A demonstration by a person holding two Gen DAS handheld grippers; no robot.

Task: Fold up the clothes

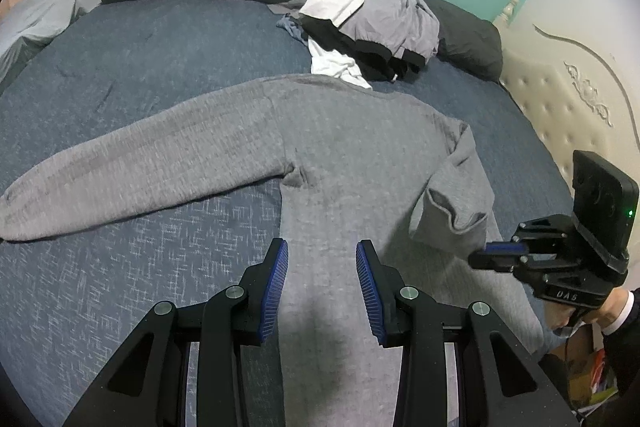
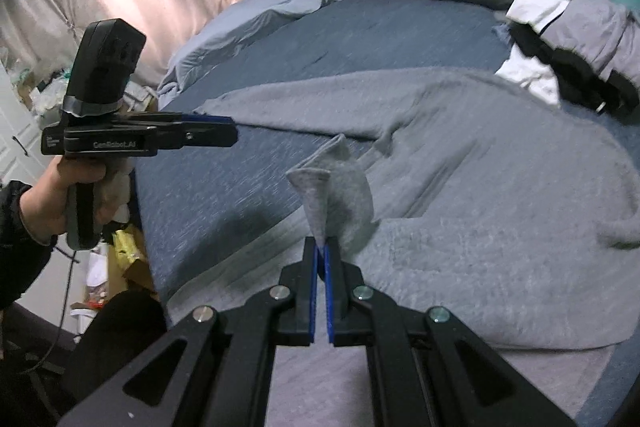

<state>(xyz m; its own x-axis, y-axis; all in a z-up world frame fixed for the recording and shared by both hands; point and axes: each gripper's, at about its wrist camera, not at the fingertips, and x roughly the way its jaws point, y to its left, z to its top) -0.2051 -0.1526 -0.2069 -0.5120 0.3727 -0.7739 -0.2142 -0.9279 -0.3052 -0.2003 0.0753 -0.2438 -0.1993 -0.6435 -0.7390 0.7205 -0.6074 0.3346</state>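
The jaws of the left gripper (image 1: 322, 259) stand apart with nothing between them, above the soft grey knitted sweater (image 1: 320, 155) lying flat on the dark blue bed cover (image 1: 160, 43). A pile of grey, white and black clothes (image 1: 372, 27) sits behind it.

In the right view, the jaws of the right gripper (image 2: 321, 251) are pinched tight on the sweater's grey sleeve cuff (image 2: 320, 195), lifted over the sweater.

Grey sweater (image 1: 352, 163) flat, cuff lifted
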